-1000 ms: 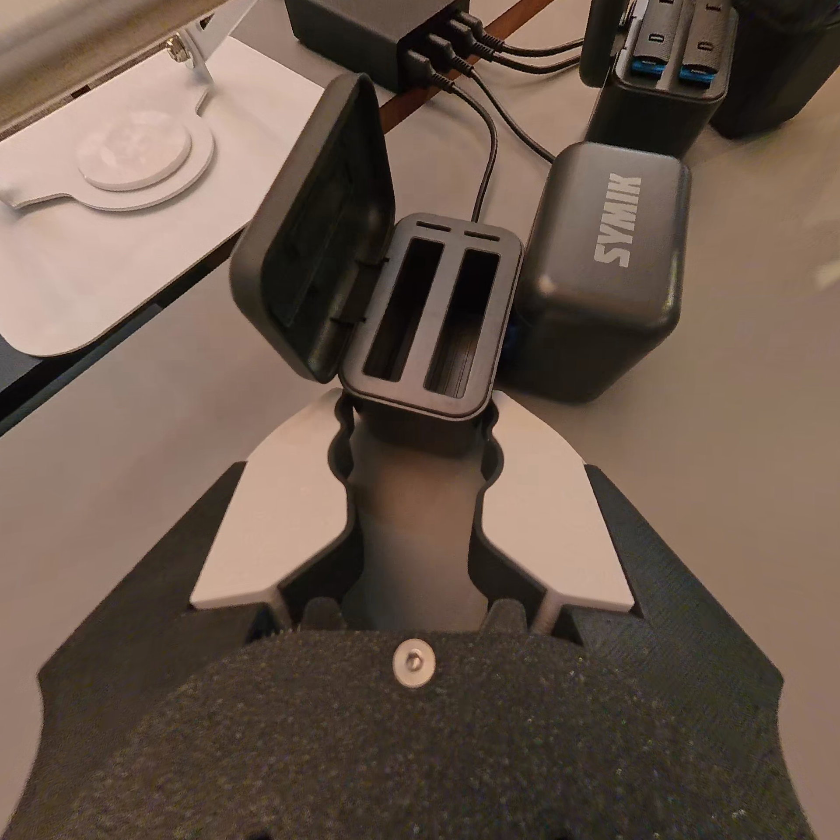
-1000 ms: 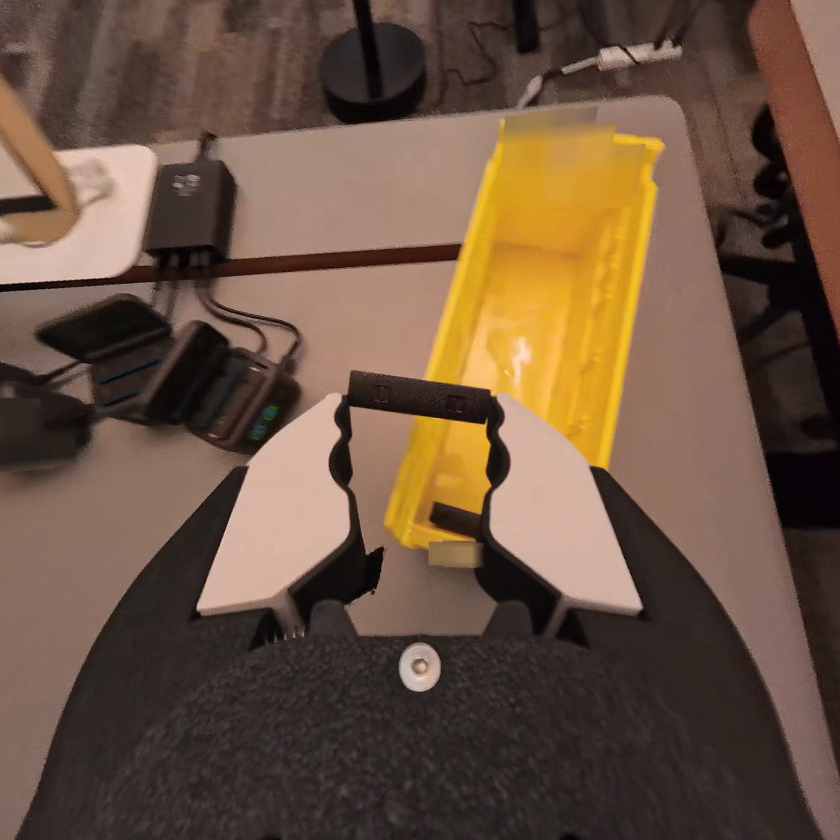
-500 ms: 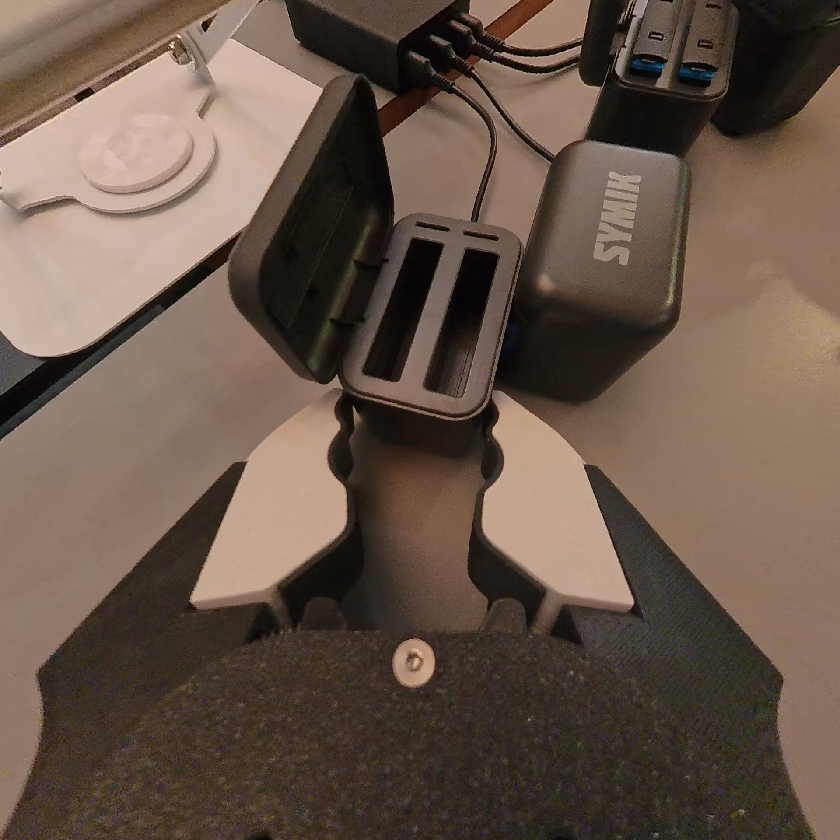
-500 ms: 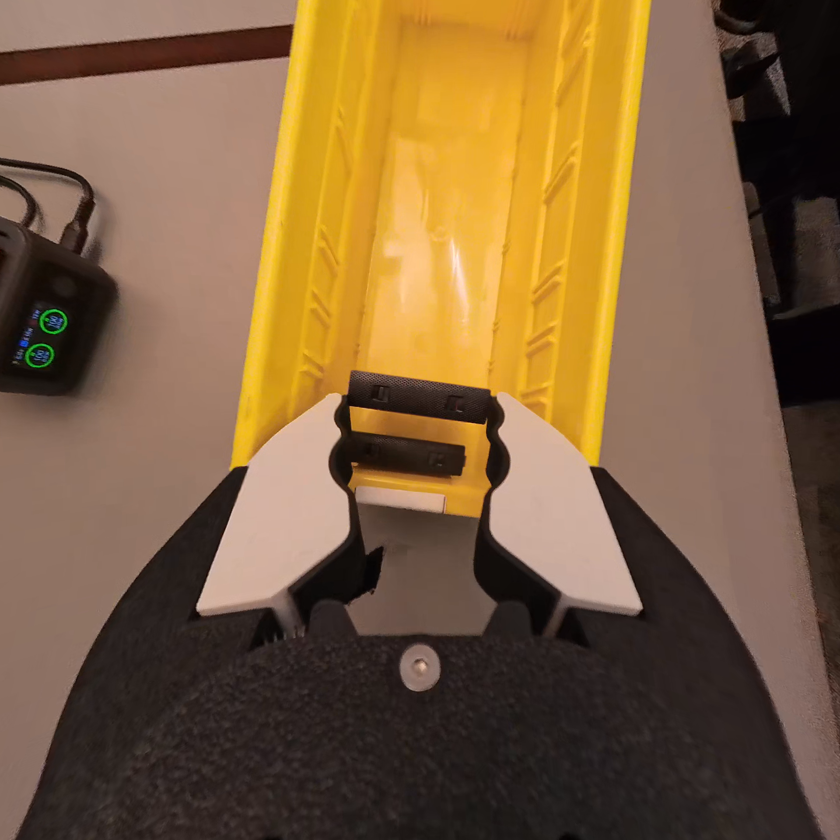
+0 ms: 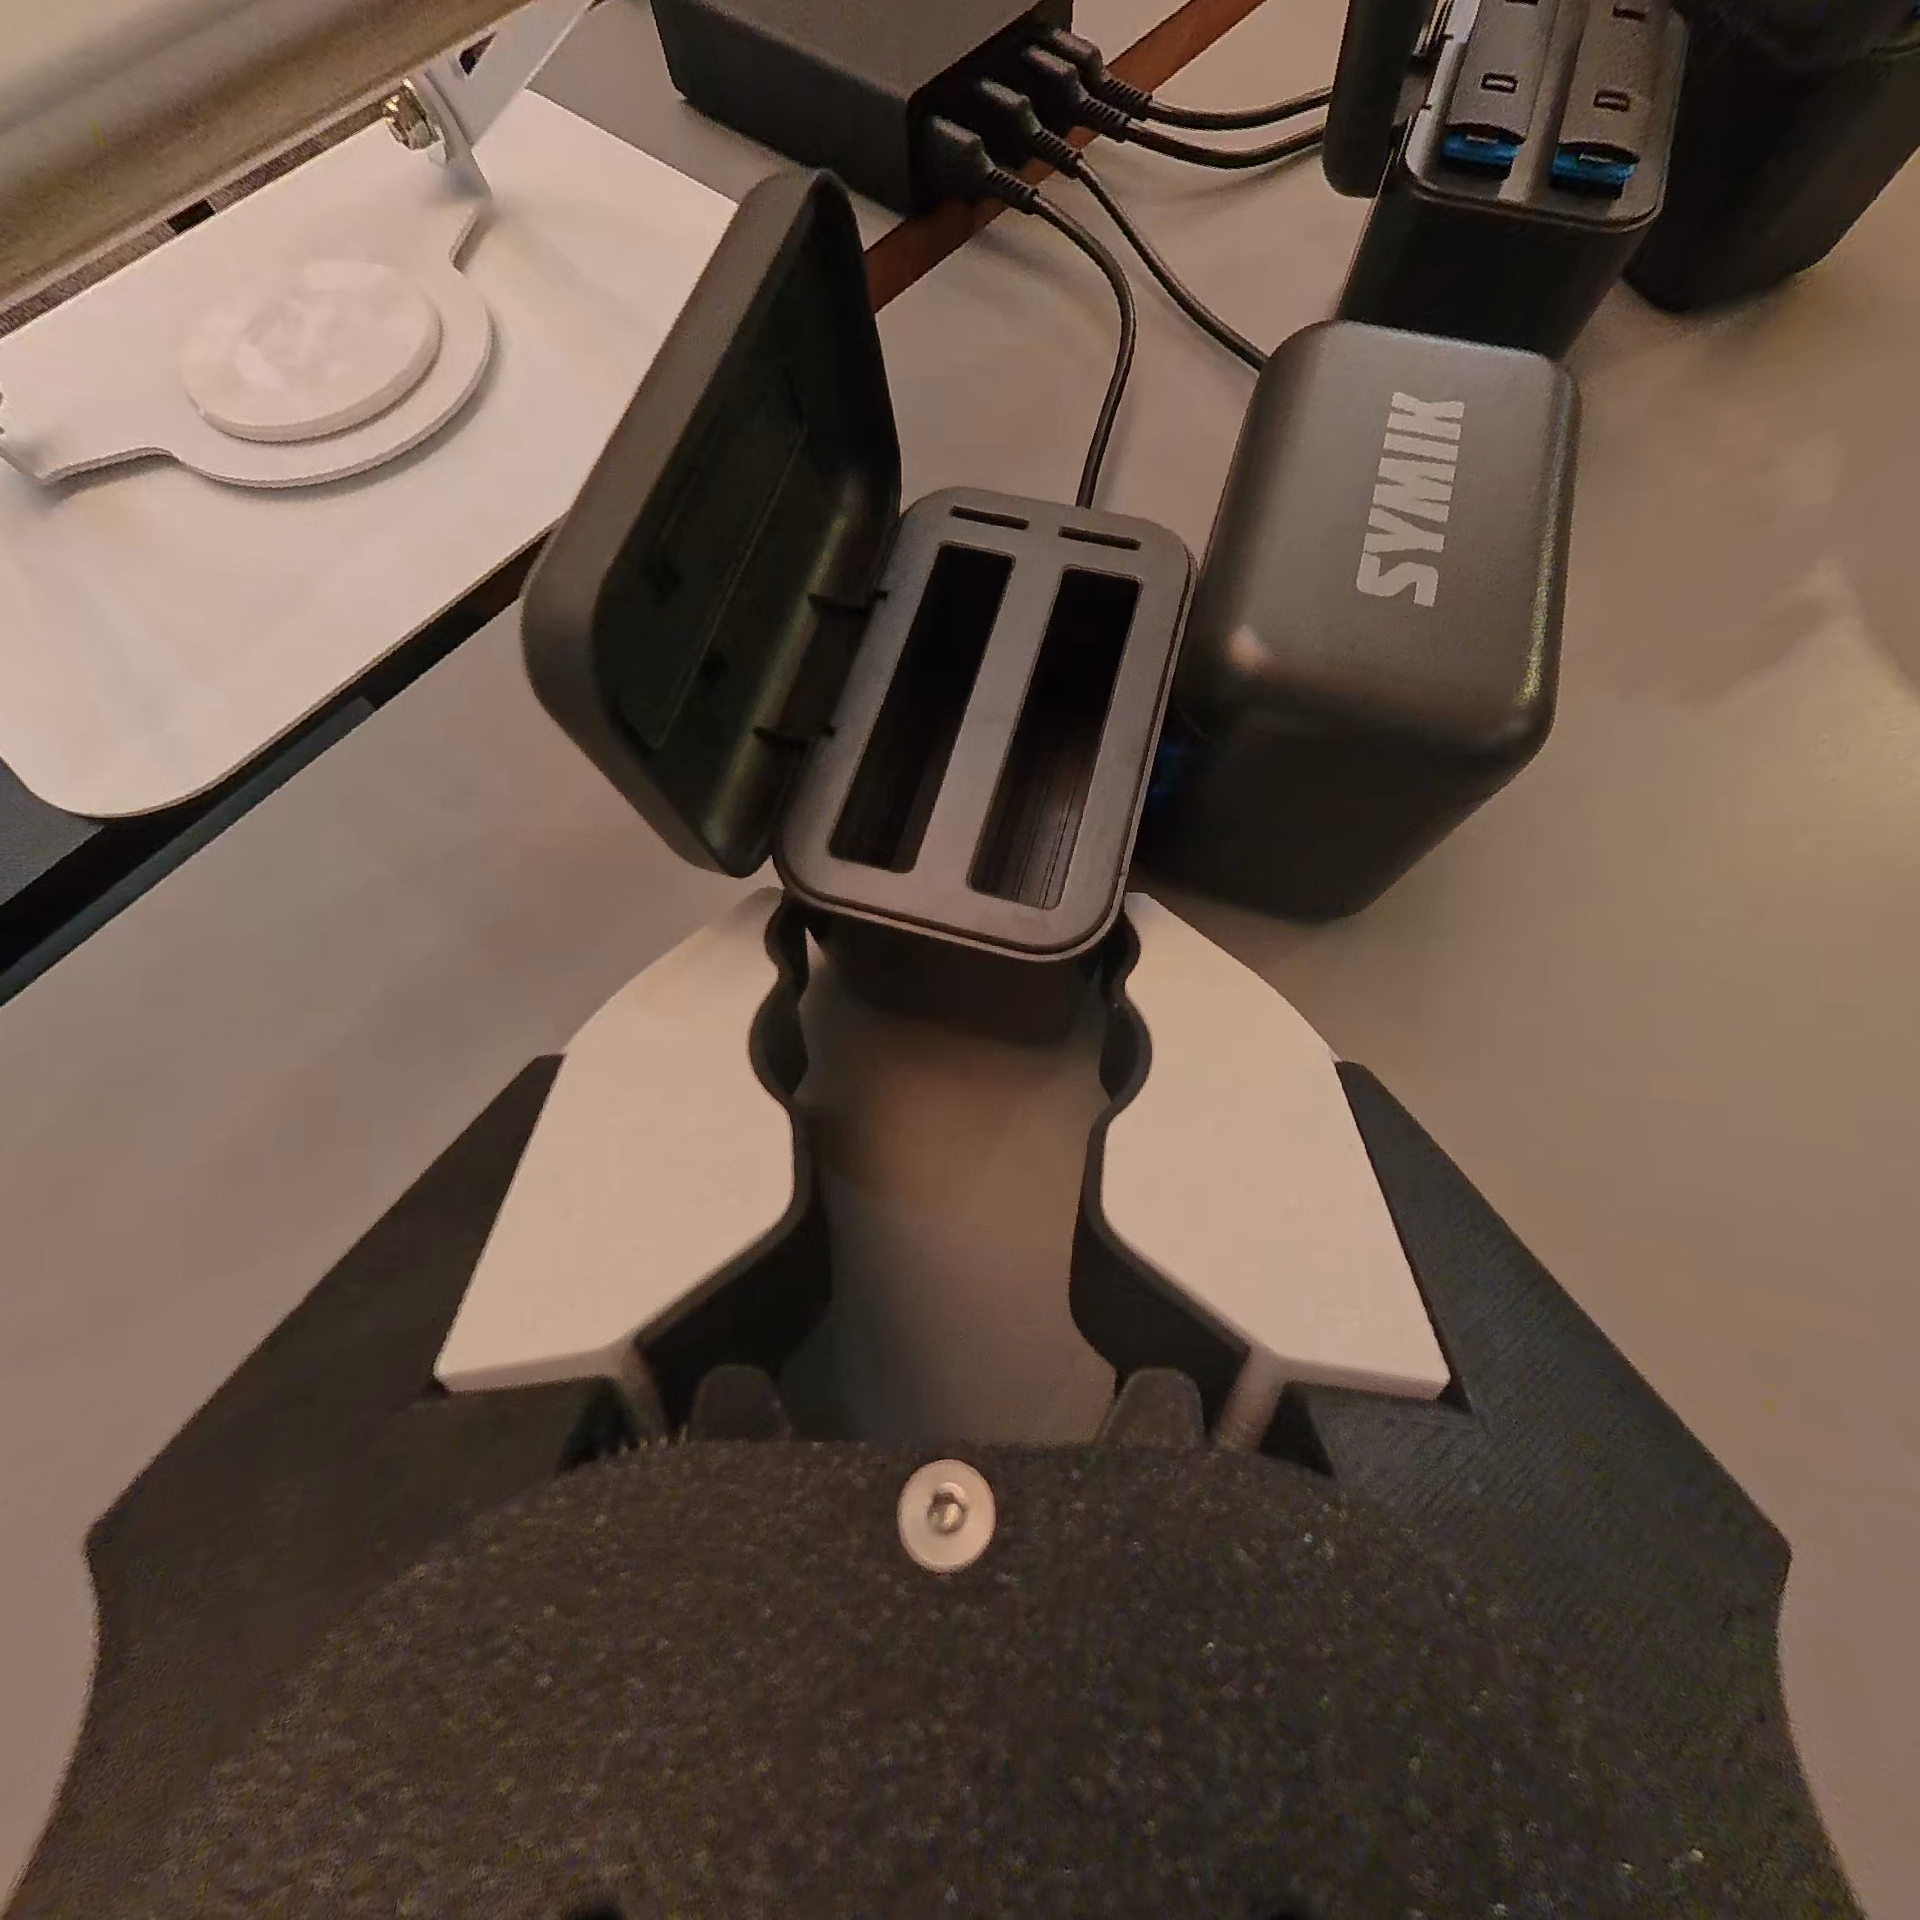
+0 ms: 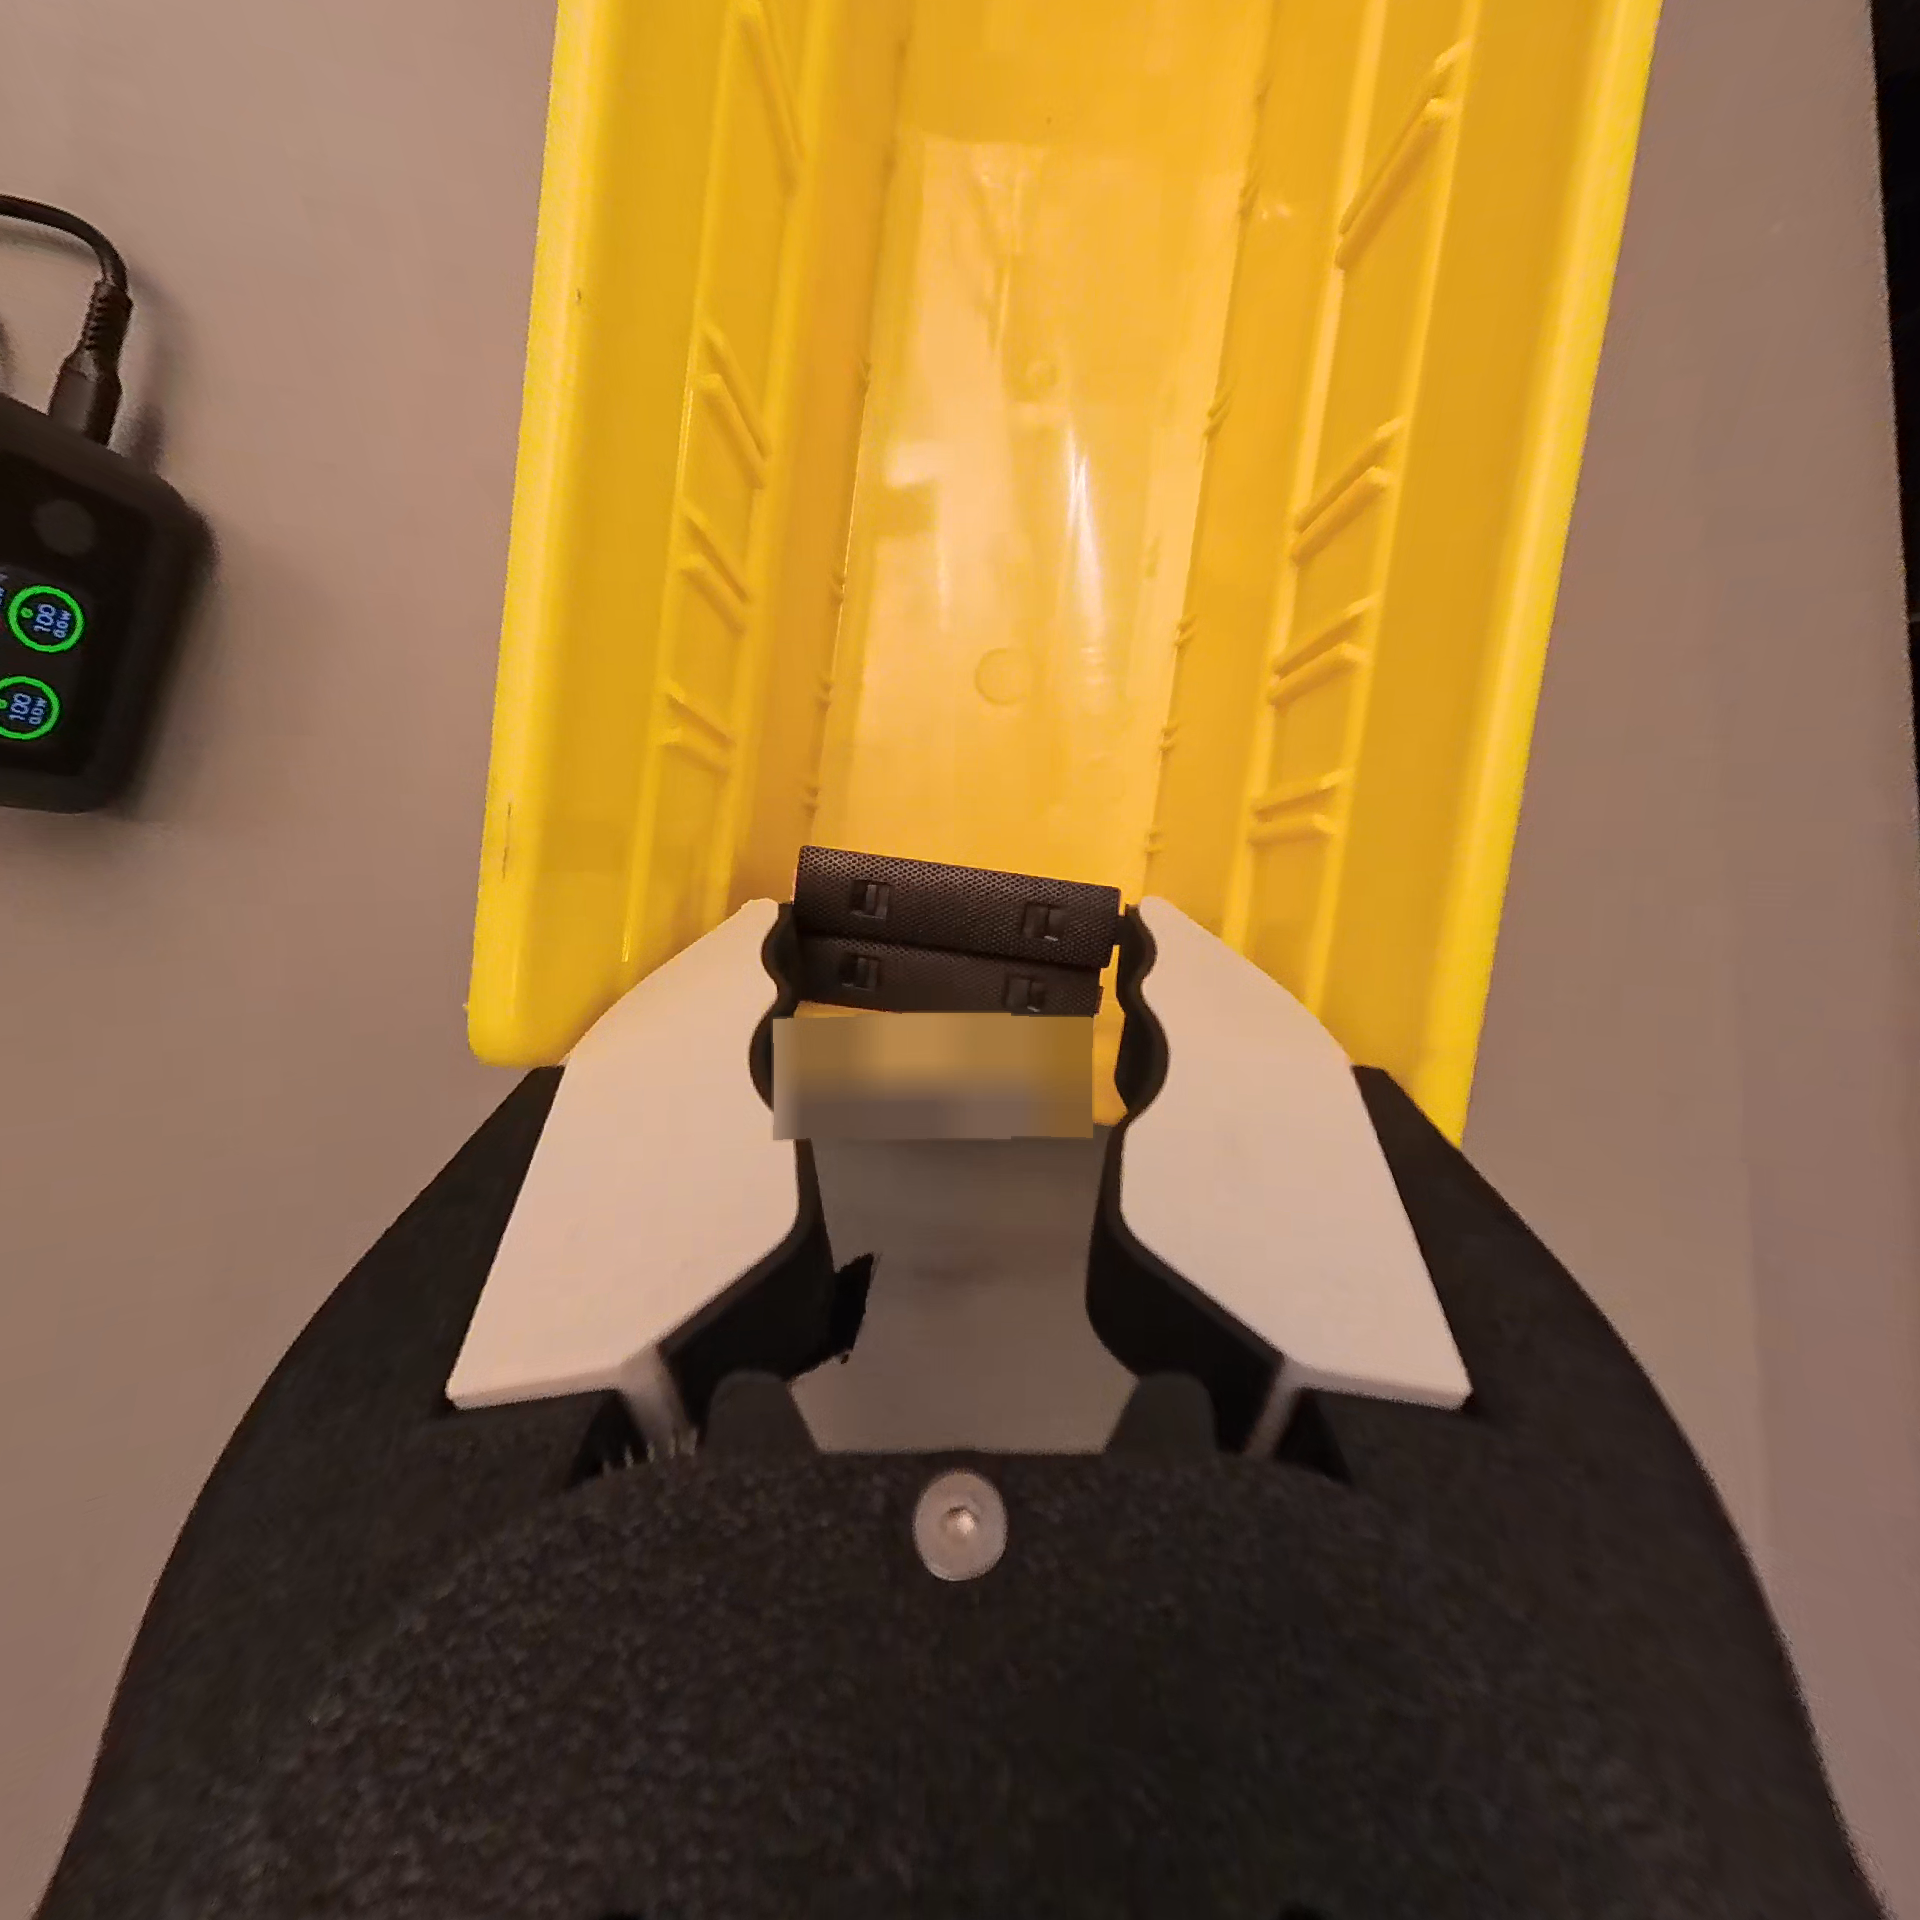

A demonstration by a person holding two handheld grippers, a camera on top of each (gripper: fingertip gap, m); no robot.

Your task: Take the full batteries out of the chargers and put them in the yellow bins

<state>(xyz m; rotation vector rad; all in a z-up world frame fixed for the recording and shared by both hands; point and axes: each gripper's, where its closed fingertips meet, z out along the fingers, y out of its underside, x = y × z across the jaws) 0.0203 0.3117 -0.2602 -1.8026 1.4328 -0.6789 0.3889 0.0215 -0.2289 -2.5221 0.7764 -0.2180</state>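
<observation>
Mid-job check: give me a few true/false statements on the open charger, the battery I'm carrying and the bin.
1. Both slots of the open charger are empty. True.
2. The right gripper is empty. False: it is shut on a black battery.
3. The held battery is over the near end of the yellow bin. True.
4. The yellow bin holds no other battery. False: a second battery lies just below the held one.
5. The left gripper grips the charger's lid. False: its fingers flank the charger's body.
</observation>
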